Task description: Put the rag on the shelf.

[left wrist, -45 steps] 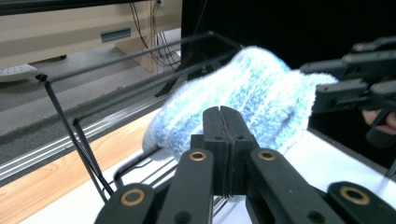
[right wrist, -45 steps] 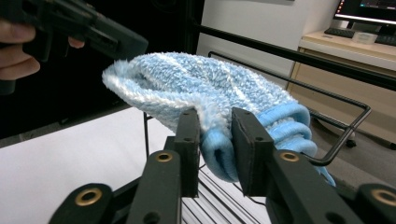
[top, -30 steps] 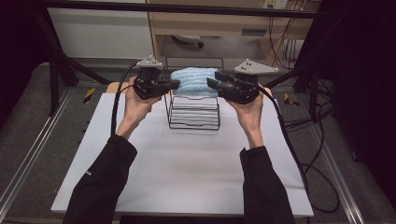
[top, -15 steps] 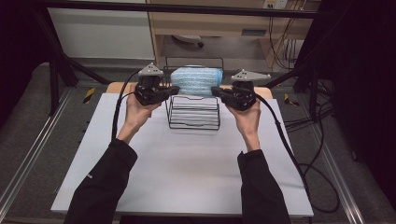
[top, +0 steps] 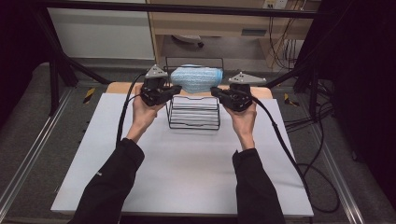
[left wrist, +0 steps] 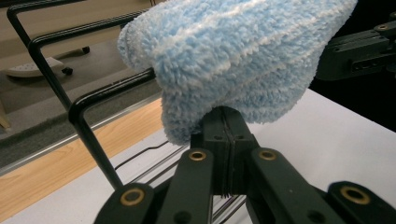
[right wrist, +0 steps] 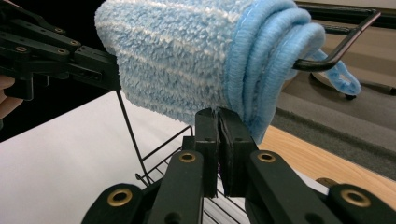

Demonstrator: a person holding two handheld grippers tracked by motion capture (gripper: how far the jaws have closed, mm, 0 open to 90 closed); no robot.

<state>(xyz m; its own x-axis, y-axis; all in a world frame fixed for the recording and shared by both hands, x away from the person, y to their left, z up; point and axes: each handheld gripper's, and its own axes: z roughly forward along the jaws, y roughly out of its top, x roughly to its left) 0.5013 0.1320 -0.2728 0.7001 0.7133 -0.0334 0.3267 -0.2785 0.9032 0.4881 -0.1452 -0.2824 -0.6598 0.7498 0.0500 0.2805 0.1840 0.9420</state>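
Note:
A fluffy light-blue towel (top: 194, 78) (left wrist: 233, 51) (right wrist: 177, 51) is folded over the top bar of a black wire rack (top: 194, 114) (left wrist: 93, 112) (right wrist: 345, 46) at the far middle of the white table. My left gripper (top: 177, 87) (left wrist: 229, 114) meets the towel's left end, jaws shut with the tips buried in the lower edge. At the right end my right gripper (top: 214, 91) (right wrist: 217, 114) pinches the towel's lower edge the same way. Each gripper view also has the opposite gripper beyond the towel.
The white table top (top: 187, 177) reaches from the rack to the near edge. A wooden strip (top: 121, 86) runs along the far edge behind the rack. Cables (top: 289, 154) trail off the right side, and black frame posts (top: 56, 70) stand at the left.
Both hands have sunk a little with the towel, bringing it lower over the rack's top bar. The right gripper has drawn slightly inward toward the towel's end.

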